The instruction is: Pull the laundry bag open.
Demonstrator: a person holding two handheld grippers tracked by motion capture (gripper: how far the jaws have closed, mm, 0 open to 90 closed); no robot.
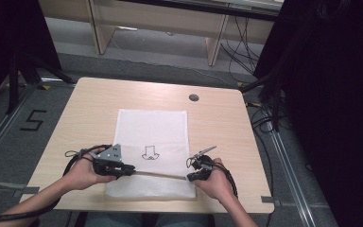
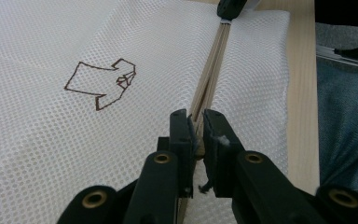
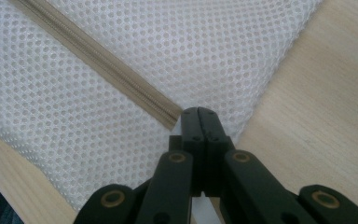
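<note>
1. I see a white mesh bag [image 1: 153, 142] lying flat on the wooden table [image 1: 85, 109], its long side running from 12 o'clock to 6 o'clock in the high view.
2. A small brown outline drawing [image 1: 150, 152] sits near the bag's middle.
3. A beige zipper [image 1: 158, 175] crosses the bag's near end from 9 o'clock to 3 o'clock.
4. My left gripper [image 1: 128, 170] sits at the zipper's 9 o'clock end. In the left gripper view its jaws stand nearly together, pressing the zipper tape [image 2: 209, 79] between the pads.
5. My right gripper [image 1: 190, 178] sits at the zipper's 3 o'clock end, at the bag's right edge. In the right gripper view its jaws are fully together at the zipper's end [image 3: 170, 116]; what they pinch, possibly the pull tab, is hidden by the jaws themselves.
6. A dark round grommet [image 1: 194, 98] lies in the table at 1 o'clock of the bag, well apart from it.
</note>
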